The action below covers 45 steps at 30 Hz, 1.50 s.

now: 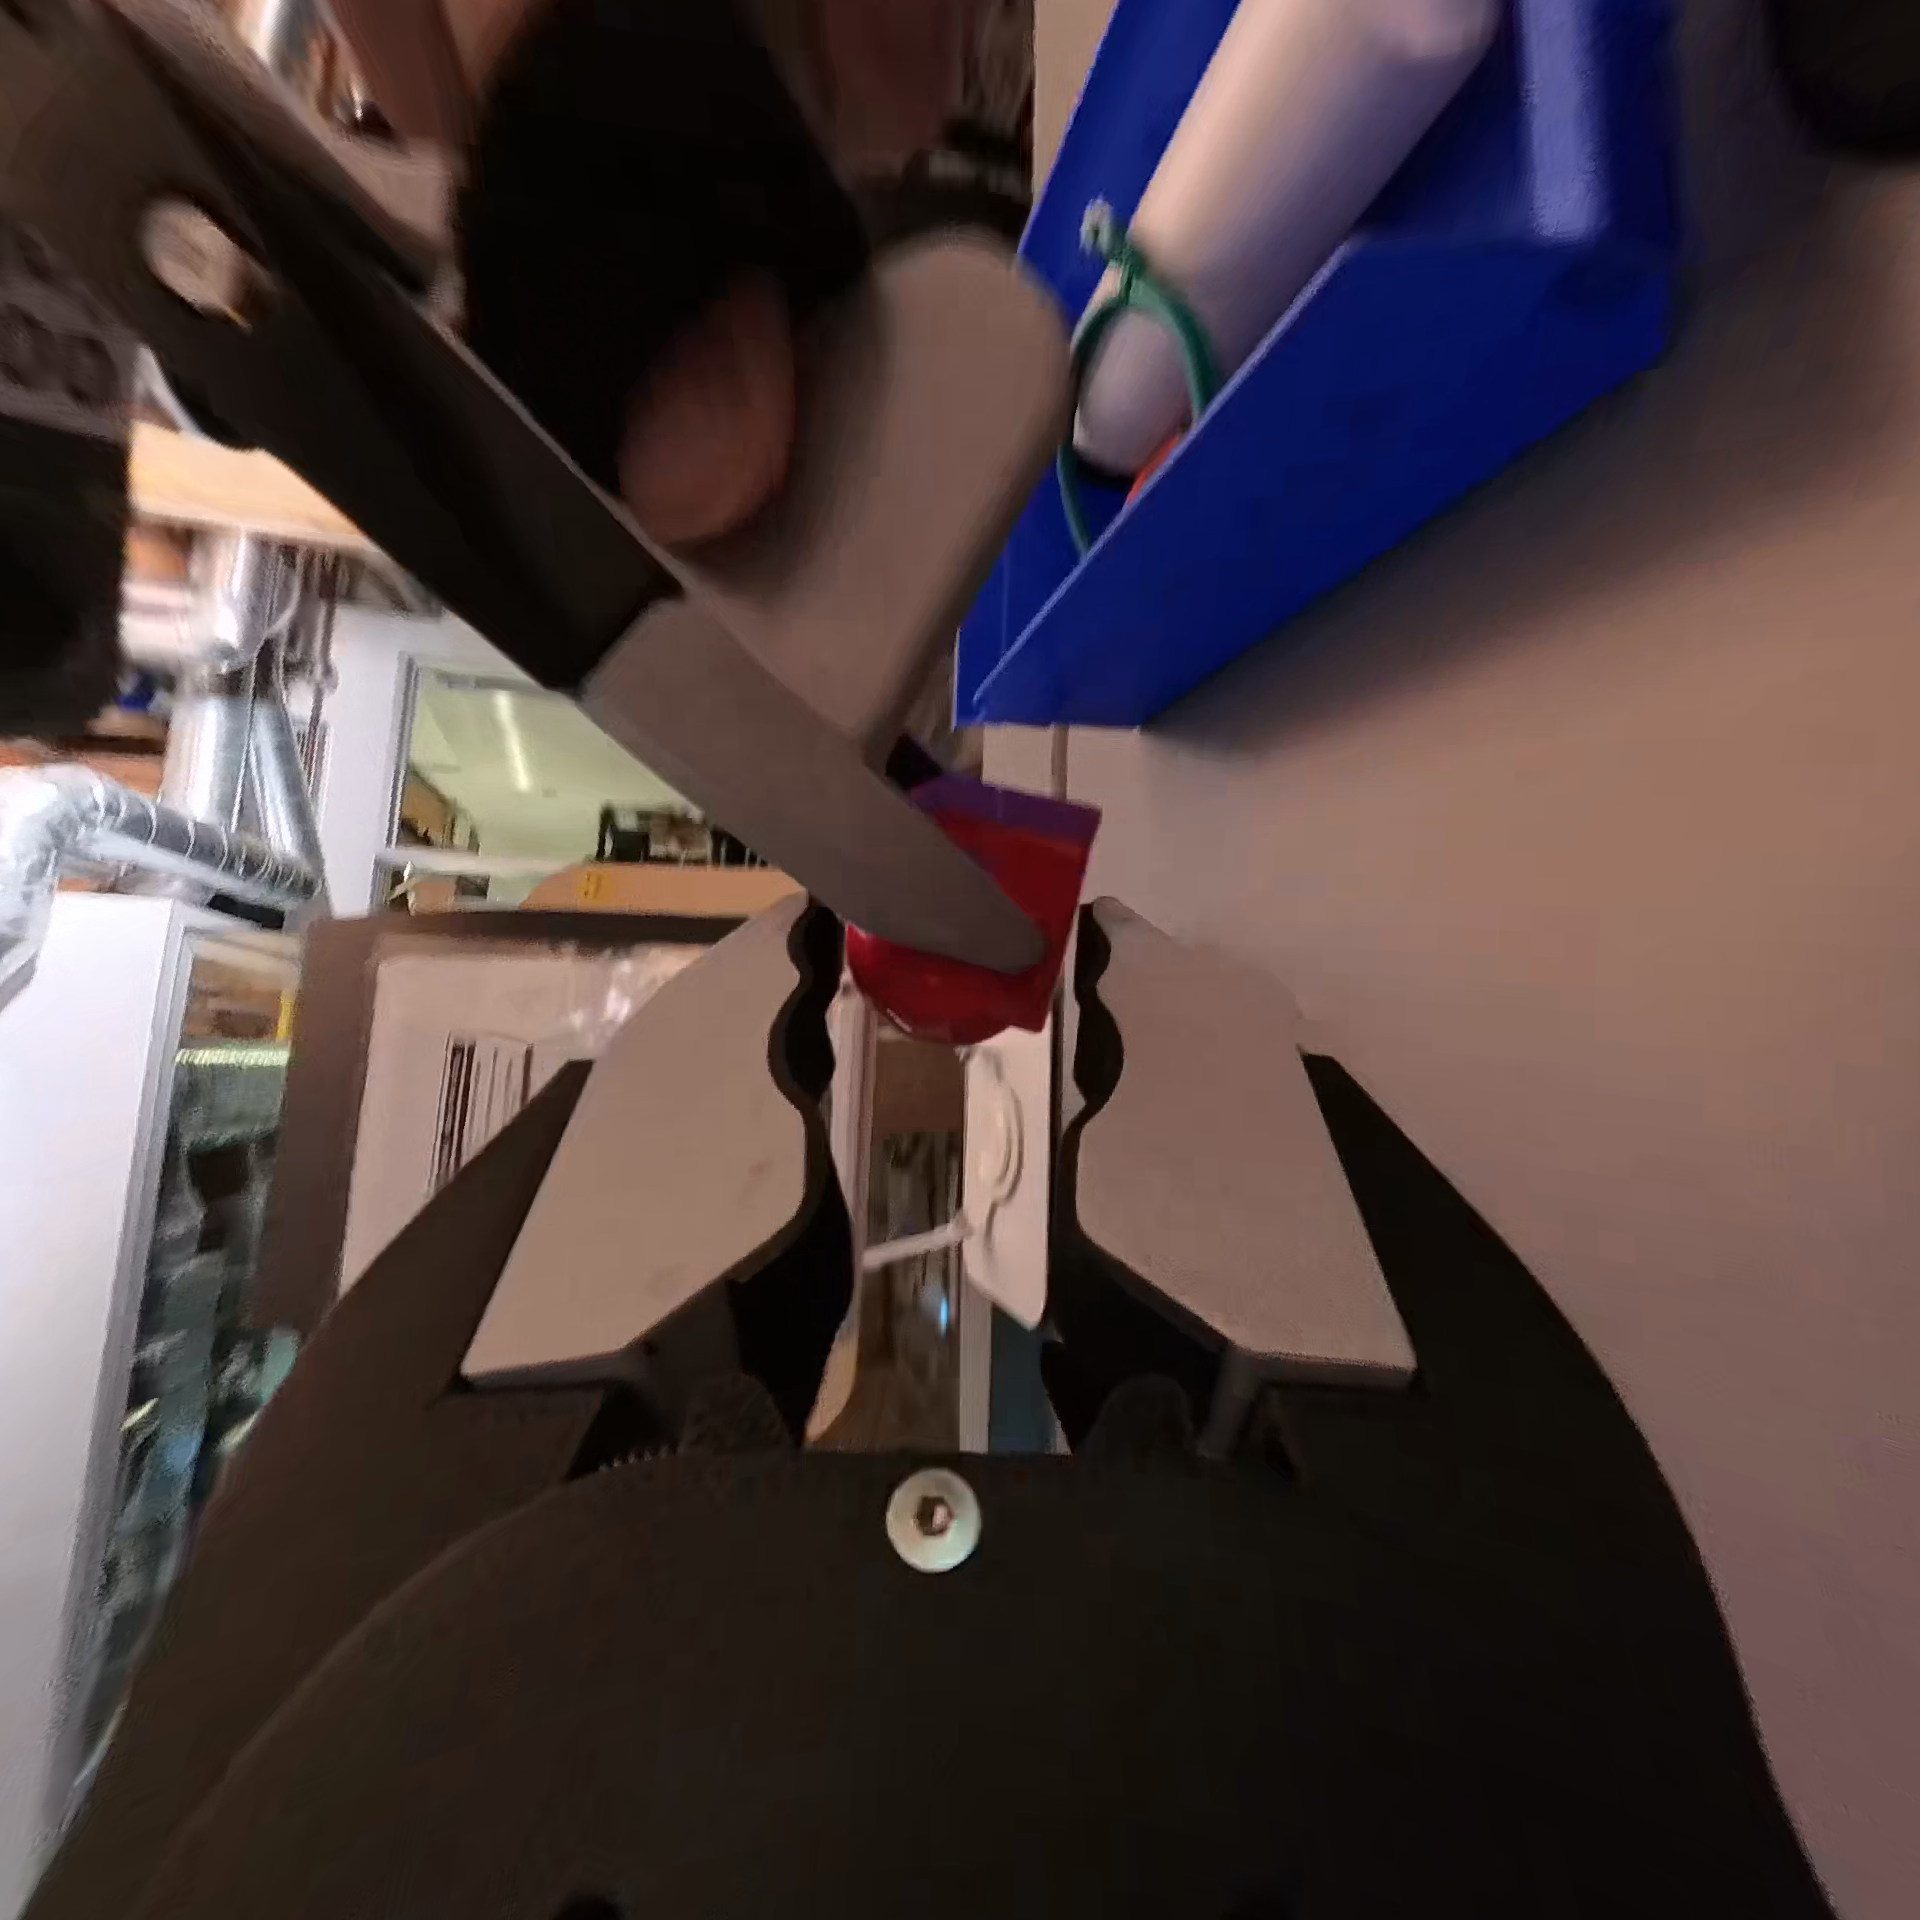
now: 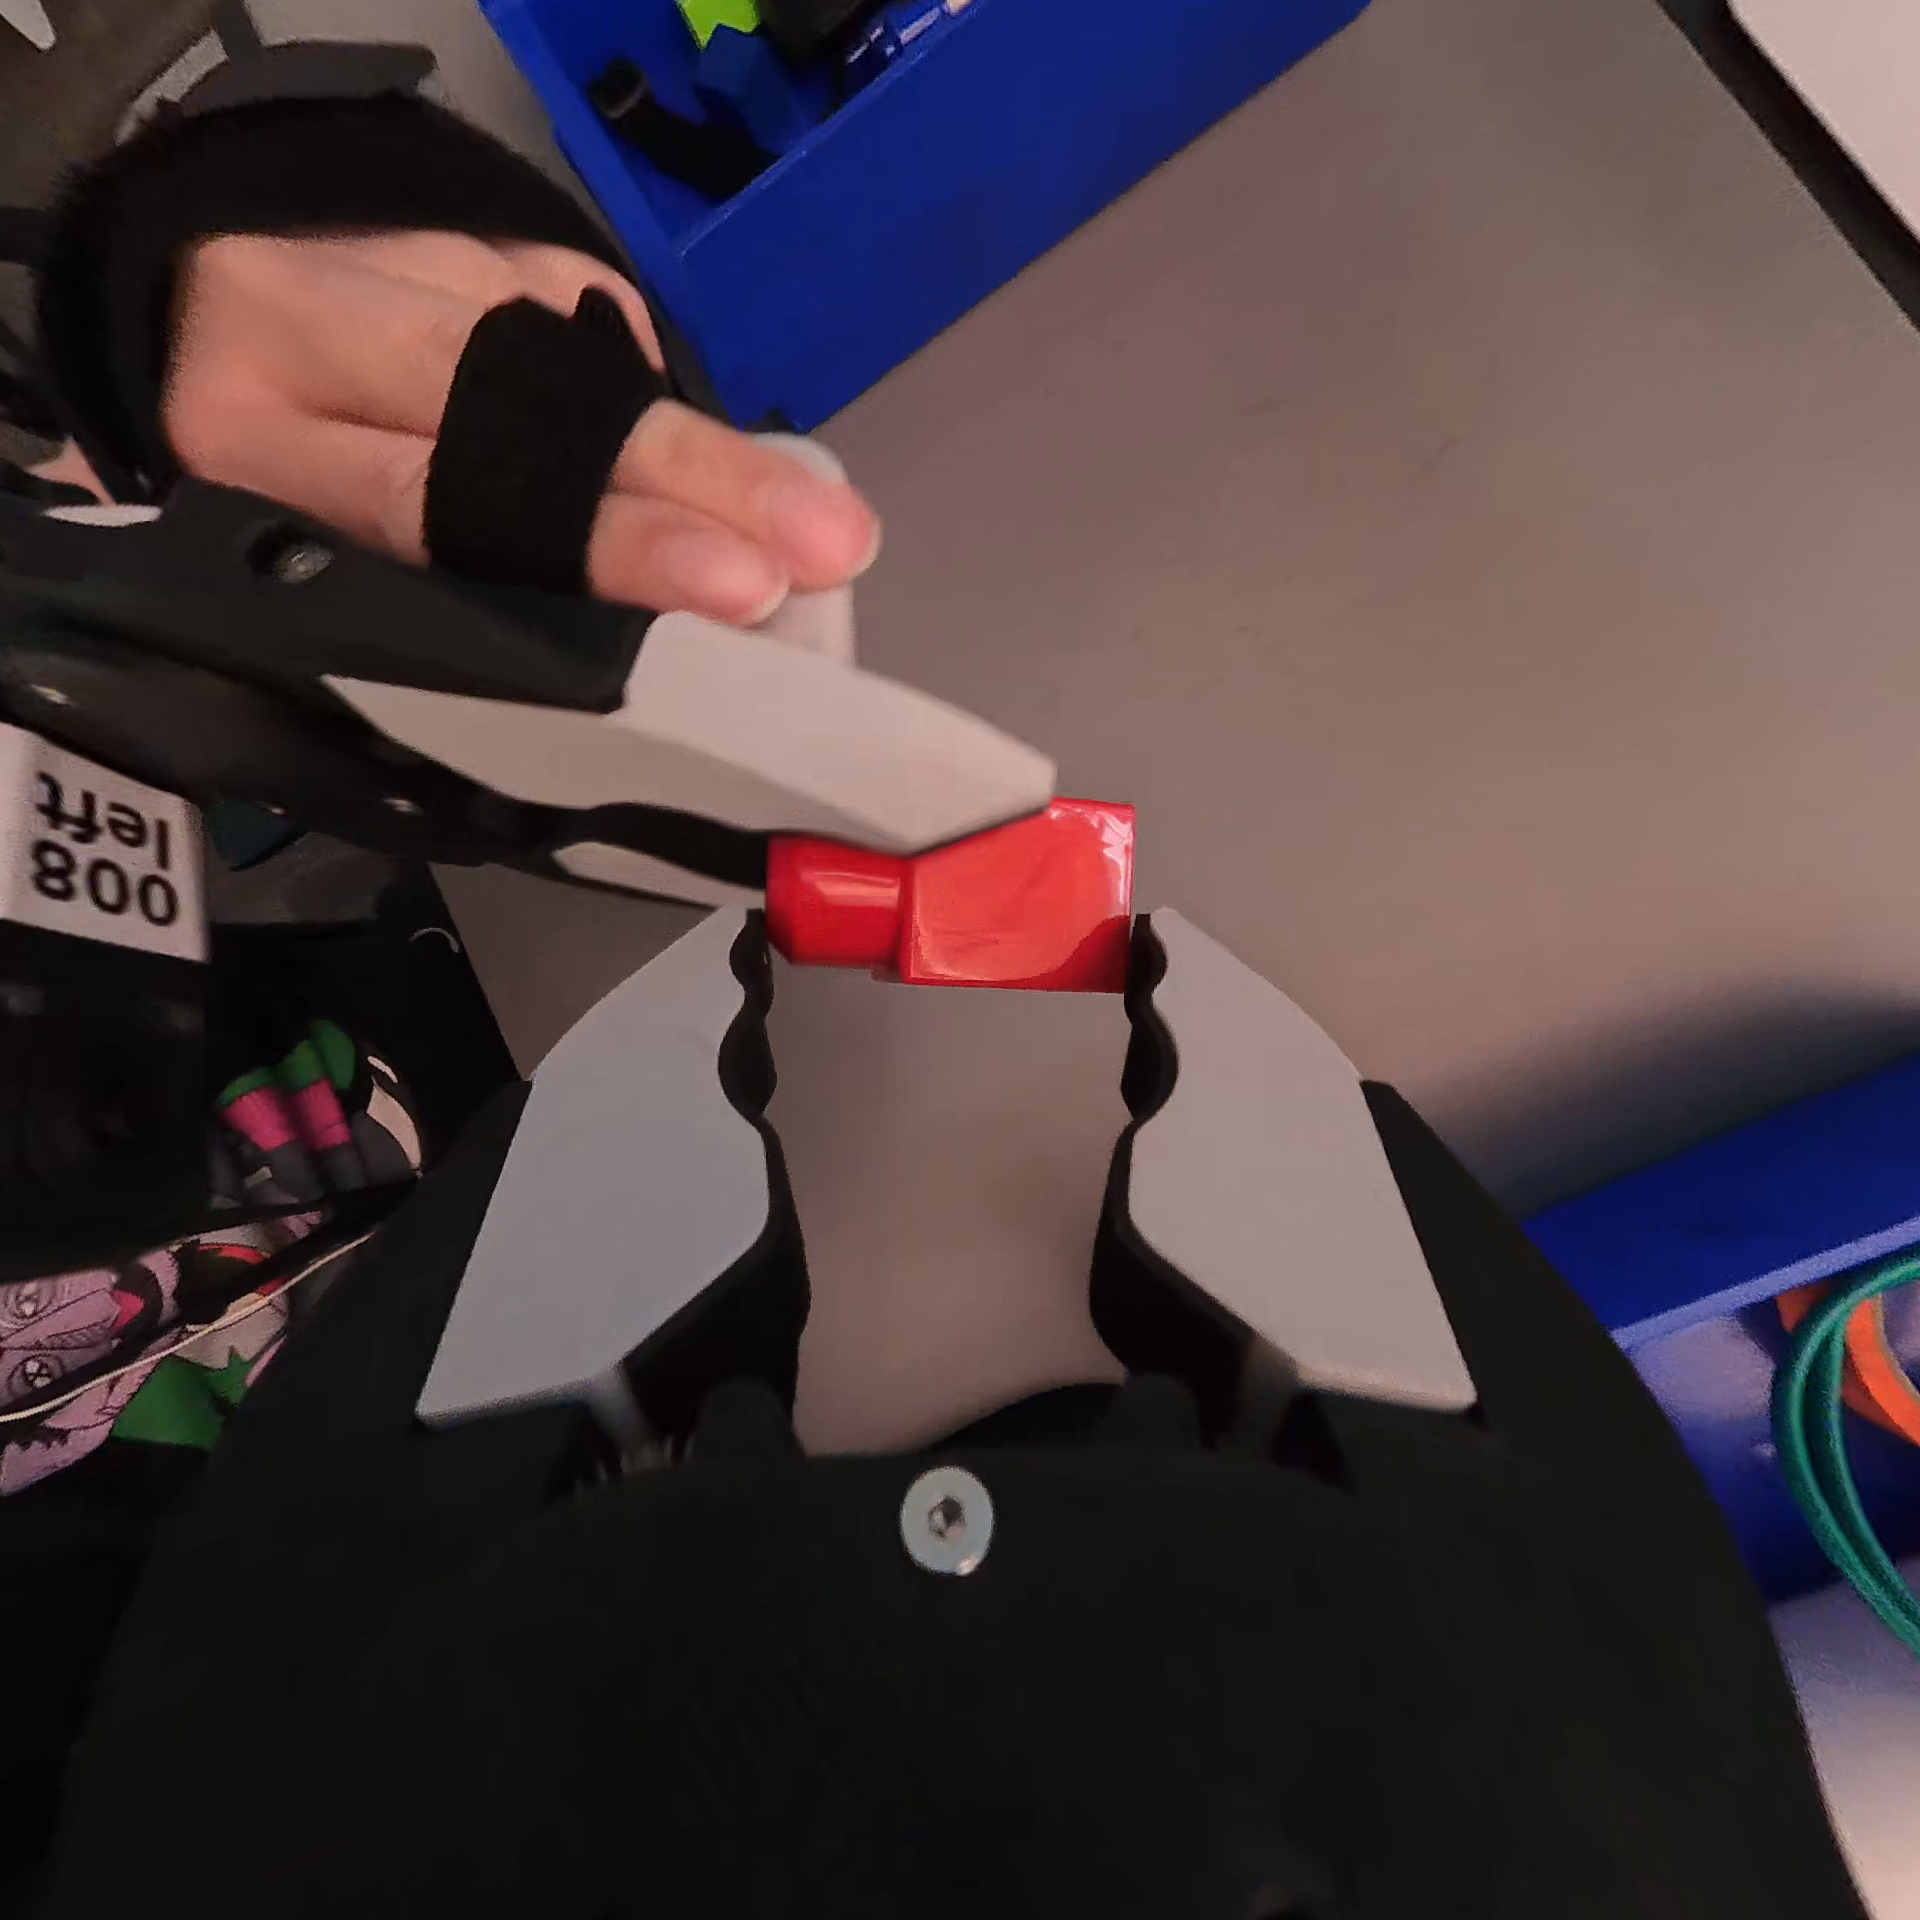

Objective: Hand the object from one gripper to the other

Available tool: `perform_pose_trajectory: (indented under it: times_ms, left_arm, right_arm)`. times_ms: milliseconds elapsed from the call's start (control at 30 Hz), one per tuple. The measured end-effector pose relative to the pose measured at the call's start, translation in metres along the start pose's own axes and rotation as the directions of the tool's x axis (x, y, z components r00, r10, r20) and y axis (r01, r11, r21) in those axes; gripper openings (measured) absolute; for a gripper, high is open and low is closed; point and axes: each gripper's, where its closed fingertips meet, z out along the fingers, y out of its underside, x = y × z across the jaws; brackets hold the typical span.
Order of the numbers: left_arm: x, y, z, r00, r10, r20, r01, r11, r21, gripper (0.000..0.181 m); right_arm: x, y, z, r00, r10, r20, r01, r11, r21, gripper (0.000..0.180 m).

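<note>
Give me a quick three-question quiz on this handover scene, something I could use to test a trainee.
1. Where is the red object relative to the right gripper?
A. between its fingertips
B. on the floor
C. inside a cardboard box
2. True or false: the left gripper is far from the object.
3. Fill in: the blue bin at lower right of the right wrist view holds a ___ cord beside an orange one.

Key: 1 A; 2 false; 3 green.
</note>
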Motion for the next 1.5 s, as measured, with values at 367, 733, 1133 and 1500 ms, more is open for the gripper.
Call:
perform_pose_trajectory:
  times_ms: [367, 733, 1133, 1500]
  left_arm:
    - [-0.010, -0.005, -0.002, 0.996, 0.034, 0.080, -0.037, 0.999, 0.029, 0.041]
    - [-0.086, -0.010, -0.043, 0.822, -0.569, 0.033, 0.499, 0.747, 0.440, 0.039]
    - [-0.113, -0.025, -0.080, 0.515, -0.742, -0.429, 0.789, 0.216, 0.575, 0.039]
    - [-0.100, -0.023, -0.069, 0.486, -0.719, -0.497, 0.847, 0.245, 0.472, 0.043]
  right_arm:
    - [-0.001, -0.013, -0.004, 0.991, -0.050, -0.128, 0.057, 0.997, 0.058, 0.068]
    - [-0.011, -0.079, -0.105, 0.794, -0.464, -0.394, 0.593, 0.445, 0.671, 0.066]
    - [-0.061, -0.070, -0.098, 0.610, -0.664, -0.432, 0.651, 0.109, 0.751, 0.022]
    - [-0.059, -0.074, -0.073, 0.602, -0.674, -0.428, 0.706, 0.200, 0.679, 0.006]
